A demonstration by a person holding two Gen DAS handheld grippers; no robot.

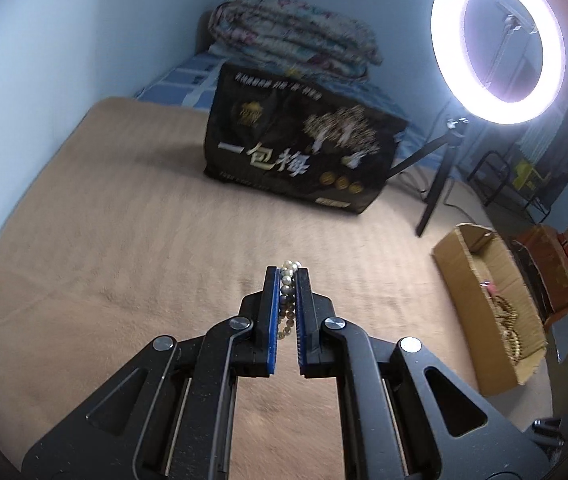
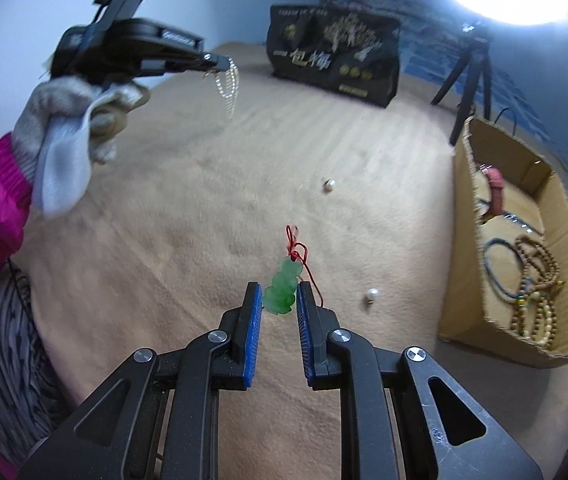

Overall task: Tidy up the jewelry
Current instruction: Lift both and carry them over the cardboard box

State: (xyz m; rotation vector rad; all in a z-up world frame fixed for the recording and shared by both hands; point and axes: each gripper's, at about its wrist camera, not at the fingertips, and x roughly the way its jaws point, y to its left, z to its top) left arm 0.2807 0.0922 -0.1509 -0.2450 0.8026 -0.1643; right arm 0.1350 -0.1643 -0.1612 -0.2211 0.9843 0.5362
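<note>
A beige blanket (image 2: 164, 240) covers a bed. The left gripper (image 1: 287, 276) is held up above it, its blue-padded jaws clamped on a pearl necklace (image 1: 287, 284); from the right wrist view the strand hangs down in a loop from the jaw tips, clear of the blanket. The right gripper (image 2: 280, 292) is low over the blanket, jaws apart, with a green jade pendant (image 2: 282, 290) on a red cord lying between the fingertips. I cannot tell whether the pads touch it. Two loose pearls (image 2: 371, 294) lie on the blanket, one just right of the right gripper, the other farther ahead. To the right stands an open cardboard box (image 2: 463, 264) holding wooden bead strands (image 2: 539, 280), a dark cord bracelet and a pink item. Behind are a black printed bag (image 1: 299, 148) and a lit ring light (image 1: 497, 40) on a tripod
</note>
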